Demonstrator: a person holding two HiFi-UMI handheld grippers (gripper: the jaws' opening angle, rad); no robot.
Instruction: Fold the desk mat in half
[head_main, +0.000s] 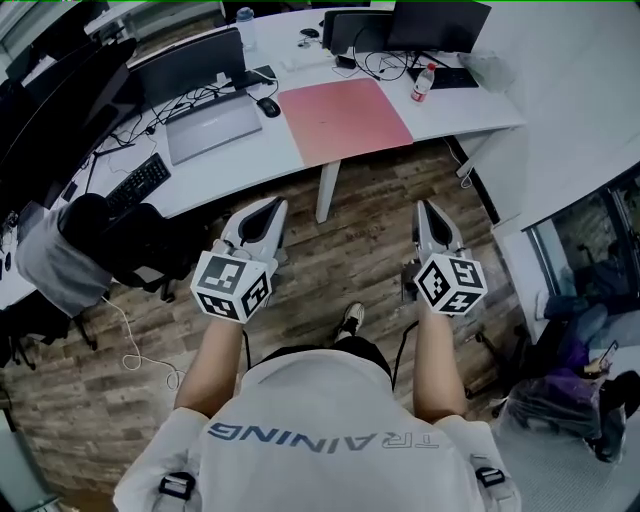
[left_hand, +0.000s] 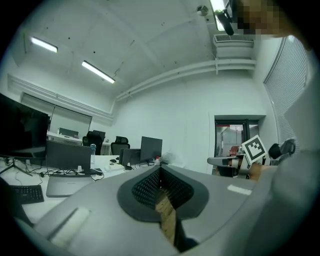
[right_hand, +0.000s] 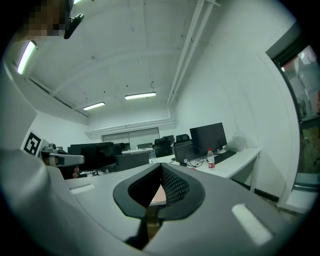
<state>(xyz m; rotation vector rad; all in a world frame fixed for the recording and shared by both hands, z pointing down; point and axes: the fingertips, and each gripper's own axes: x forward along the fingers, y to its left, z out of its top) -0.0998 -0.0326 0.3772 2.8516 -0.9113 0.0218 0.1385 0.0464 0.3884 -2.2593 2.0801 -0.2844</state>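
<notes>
The pink desk mat (head_main: 345, 120) lies flat and unfolded on the white desk (head_main: 255, 160), between a laptop and a water bottle. I stand back from the desk with both grippers held over the wooden floor, well short of the mat. My left gripper (head_main: 272, 206) is shut and empty, its tips touching in the left gripper view (left_hand: 160, 170). My right gripper (head_main: 424, 206) is also shut and empty. A sliver of the pink mat (right_hand: 158, 196) shows through the gap behind the right gripper's closed tips (right_hand: 161, 166).
On the desk are a grey laptop (head_main: 212, 125), a mouse (head_main: 268, 107), a water bottle (head_main: 423, 83), monitors (head_main: 190, 65) and a keyboard (head_main: 138, 182). A black chair (head_main: 110, 240) stands at the left, the desk leg (head_main: 327, 190) ahead, bags (head_main: 570, 385) at the right.
</notes>
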